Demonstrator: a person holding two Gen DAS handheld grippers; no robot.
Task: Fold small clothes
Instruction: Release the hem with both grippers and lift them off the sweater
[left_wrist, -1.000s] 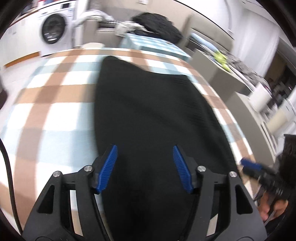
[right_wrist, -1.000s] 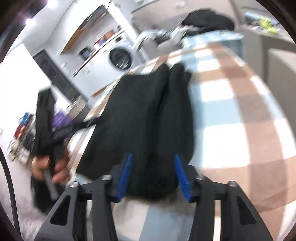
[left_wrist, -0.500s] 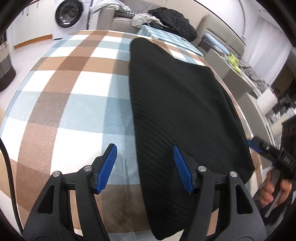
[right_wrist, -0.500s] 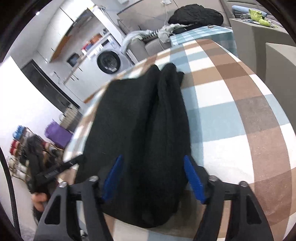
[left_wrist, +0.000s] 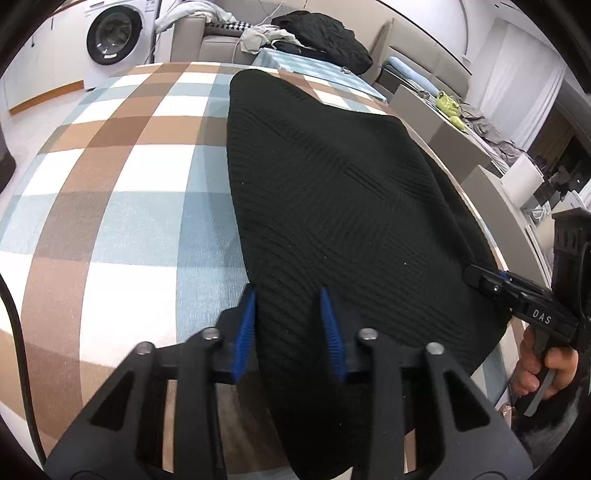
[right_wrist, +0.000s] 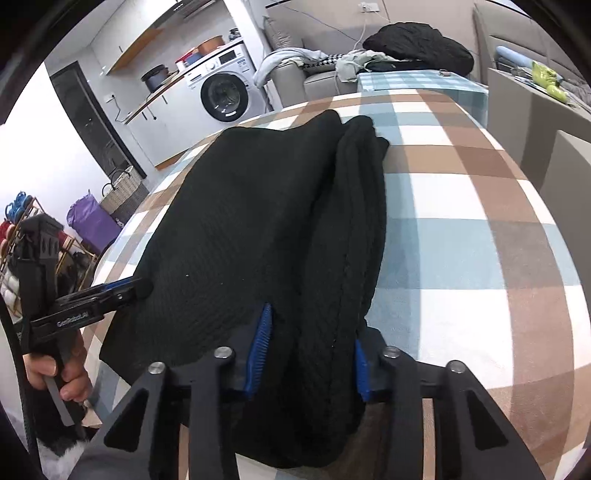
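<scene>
The garment (left_wrist: 343, 206) was matt black ribbed knit; the worktop (left_wrist: 110, 229) wore smooth checked cloth.

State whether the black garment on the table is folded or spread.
Partly folded: the black garment lies flat, its right side doubled into layered ridges.

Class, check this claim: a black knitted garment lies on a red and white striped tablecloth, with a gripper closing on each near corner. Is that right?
Not quite. The tablecloth is checked in brown, blue and white, as the left wrist view shows. The black knitted garment does lie on it, with the left gripper and right gripper closing on its near corners.
</scene>
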